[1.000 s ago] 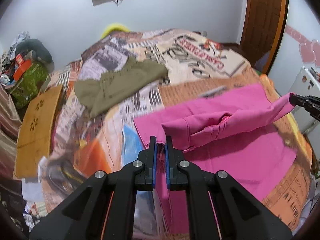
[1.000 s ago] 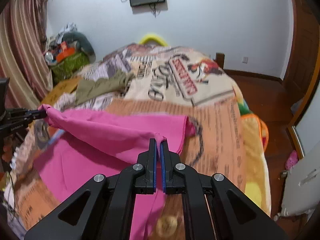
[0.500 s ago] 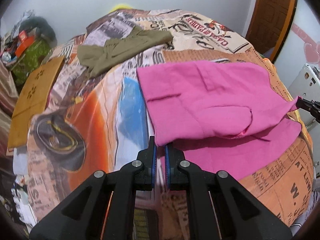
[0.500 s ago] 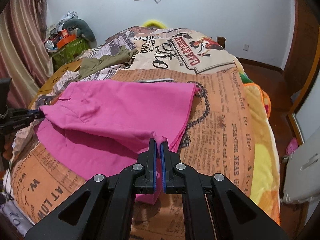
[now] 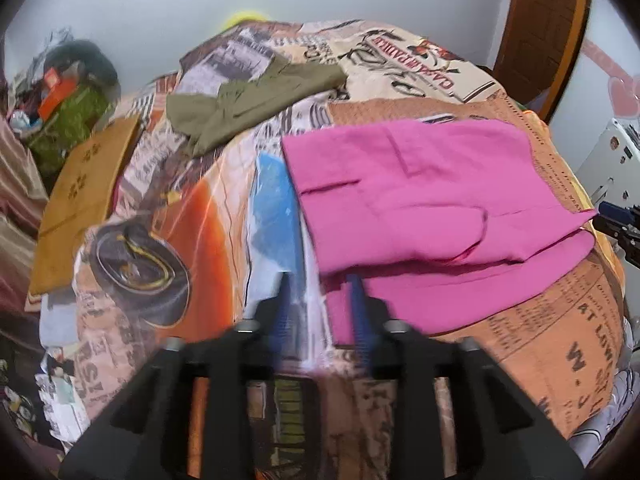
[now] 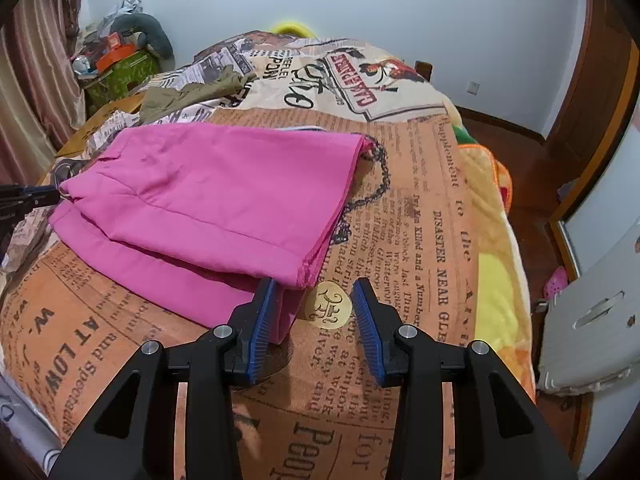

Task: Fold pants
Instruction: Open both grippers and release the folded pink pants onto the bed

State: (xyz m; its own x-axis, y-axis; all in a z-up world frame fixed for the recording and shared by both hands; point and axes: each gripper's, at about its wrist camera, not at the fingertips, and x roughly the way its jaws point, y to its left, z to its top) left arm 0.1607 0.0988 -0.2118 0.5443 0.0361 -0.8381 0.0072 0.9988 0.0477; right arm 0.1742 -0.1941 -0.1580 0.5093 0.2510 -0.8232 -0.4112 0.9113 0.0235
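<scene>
The pink pants (image 5: 420, 200) lie folded over on the printed bedspread (image 5: 160, 208), the top layer set back from the near edge of the bottom layer. They also show in the right wrist view (image 6: 224, 200). My left gripper (image 5: 320, 280) is open and empty at the pants' near left corner. My right gripper (image 6: 314, 286) is open and empty at the pants' near right corner, its left finger (image 6: 264, 308) against the cloth edge. Each gripper shows at the edge of the other's view, the right gripper (image 5: 616, 224) and the left gripper (image 6: 24, 198).
Olive green pants (image 5: 248, 96) lie crumpled at the far side of the bed, also seen in the right wrist view (image 6: 192, 92). A brown cardboard box (image 5: 80, 184) and a cluttered pile (image 5: 68, 96) stand left of the bed. A wooden door (image 5: 548, 20) and a white appliance (image 6: 592, 320) are on the right.
Both grippers lowered the folded-over layer onto the bed, then opened and let go of the pink pants. The pants now lie flat.
</scene>
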